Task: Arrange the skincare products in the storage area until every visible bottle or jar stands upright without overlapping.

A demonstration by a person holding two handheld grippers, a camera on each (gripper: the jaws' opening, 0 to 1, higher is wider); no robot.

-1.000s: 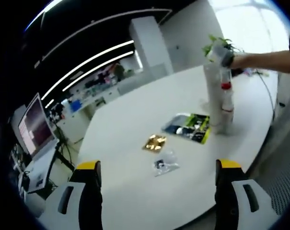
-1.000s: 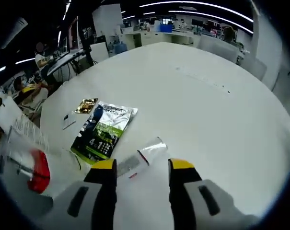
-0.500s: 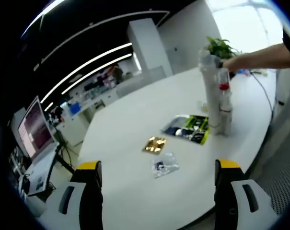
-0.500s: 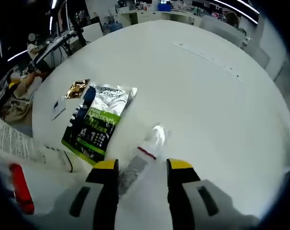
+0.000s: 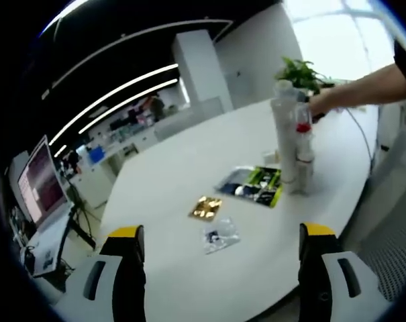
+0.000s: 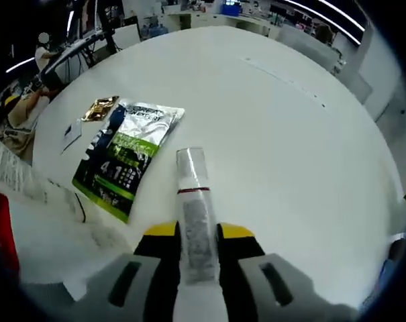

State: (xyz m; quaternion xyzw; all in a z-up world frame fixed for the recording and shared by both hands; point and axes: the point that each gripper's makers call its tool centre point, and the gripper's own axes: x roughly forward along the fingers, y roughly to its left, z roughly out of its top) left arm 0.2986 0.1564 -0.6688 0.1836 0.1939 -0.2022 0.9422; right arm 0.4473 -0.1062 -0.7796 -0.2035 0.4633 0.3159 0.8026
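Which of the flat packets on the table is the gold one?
The small gold foil packet, lying between the larger green-and-silver pouch and the clear sachet.

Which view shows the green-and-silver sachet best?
The right gripper view: the green-and-silver sachet lies close, flat on the table, print visible. In the left gripper view it is small and distant, beside the upright bottles.

Left gripper view hangs off the table's [image 5: 189, 168] edge, facing across it, well back, right gripper view close above the tabletop, looking down, both sharing the green sachet [image 5: 251, 186] [image 6: 122, 157] and gold packet [image 5: 206, 207] [image 6: 99, 108]
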